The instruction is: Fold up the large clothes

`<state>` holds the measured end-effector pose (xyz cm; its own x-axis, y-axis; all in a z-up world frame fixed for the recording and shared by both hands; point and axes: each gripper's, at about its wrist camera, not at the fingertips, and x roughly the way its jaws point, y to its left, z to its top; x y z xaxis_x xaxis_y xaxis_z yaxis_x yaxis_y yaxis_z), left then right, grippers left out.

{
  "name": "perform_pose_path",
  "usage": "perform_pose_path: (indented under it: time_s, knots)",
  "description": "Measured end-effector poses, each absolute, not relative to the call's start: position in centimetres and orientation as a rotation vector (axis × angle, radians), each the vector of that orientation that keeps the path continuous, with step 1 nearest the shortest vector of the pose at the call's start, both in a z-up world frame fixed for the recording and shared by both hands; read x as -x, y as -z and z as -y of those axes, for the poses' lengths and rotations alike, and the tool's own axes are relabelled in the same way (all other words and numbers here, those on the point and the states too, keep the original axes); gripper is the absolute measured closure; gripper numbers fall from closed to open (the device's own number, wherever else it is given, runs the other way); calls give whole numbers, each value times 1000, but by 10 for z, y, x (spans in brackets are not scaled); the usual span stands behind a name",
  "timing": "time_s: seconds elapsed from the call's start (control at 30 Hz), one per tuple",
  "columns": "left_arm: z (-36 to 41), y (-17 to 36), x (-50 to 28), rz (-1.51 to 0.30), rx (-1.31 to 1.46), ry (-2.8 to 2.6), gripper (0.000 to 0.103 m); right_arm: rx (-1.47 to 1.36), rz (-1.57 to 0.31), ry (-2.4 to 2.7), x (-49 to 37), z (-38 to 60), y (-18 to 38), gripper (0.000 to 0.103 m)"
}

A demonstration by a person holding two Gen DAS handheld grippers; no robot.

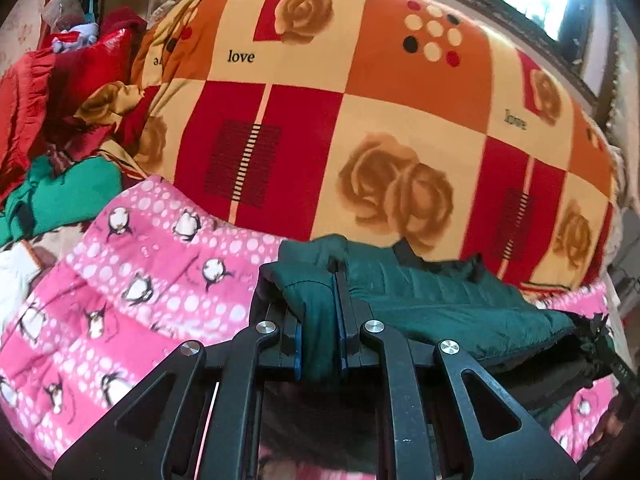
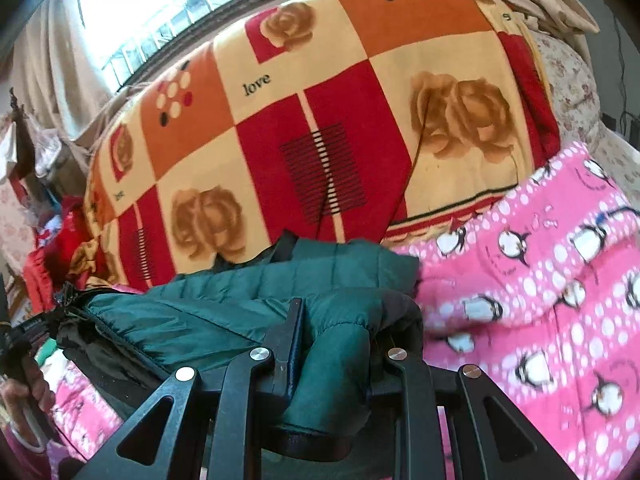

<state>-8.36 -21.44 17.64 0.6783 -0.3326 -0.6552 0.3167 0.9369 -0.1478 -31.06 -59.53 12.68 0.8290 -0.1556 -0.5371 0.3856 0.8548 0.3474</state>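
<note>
While the dark green padded jacket (image 1: 440, 292) is lying across the pink penguin blanket (image 1: 132, 280) on the bed, both grippers are gripping it at opposite ends. The left gripper (image 1: 320, 312) is pinching a bunched fold of the jacket, its jaws closed nearly together on the cloth. The right gripper (image 2: 332, 332) is clamping a thicker roll of the same jacket, its jaws standing a little wider around the padding. Between them the jacket is stretching sideways, quilted side up. Just behind it a big checked quilt (image 1: 360, 112) with roses and the word "love" is bulging up, and red and green clothes (image 1: 60, 128) are piling at the far left.
</note>
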Motion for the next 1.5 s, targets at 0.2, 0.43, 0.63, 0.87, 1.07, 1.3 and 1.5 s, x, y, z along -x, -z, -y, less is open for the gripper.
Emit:
perform_pose_path:
  time_s: [0.2, 0.43, 0.63, 0.87, 1.07, 1.3, 1.5]
  knots:
    - [246, -145, 31, -811, 10, 303, 91, -463, -562, 342, 261, 621, -110, 82]
    - [273, -105, -9, -844, -25, 235, 90, -530, -589, 371, 217, 647, -85, 82]
    - [271, -88, -32, -872, 73, 301, 83, -616, -610, 417, 186, 663, -49, 82]
    - [228, -116, -18, -816, 281, 451, 21, -628, -605, 433, 170, 663, -41, 71]
    - [221, -130, 9, -796, 229, 468, 21, -677, -513, 380, 195, 655, -71, 29]
    - [246, -104, 21, -844, 71, 401, 21, -553, -488, 357, 214, 614, -106, 29]
    - [264, -84, 18, -858, -45, 320, 21, -377, -619, 265, 165, 575, -97, 29]
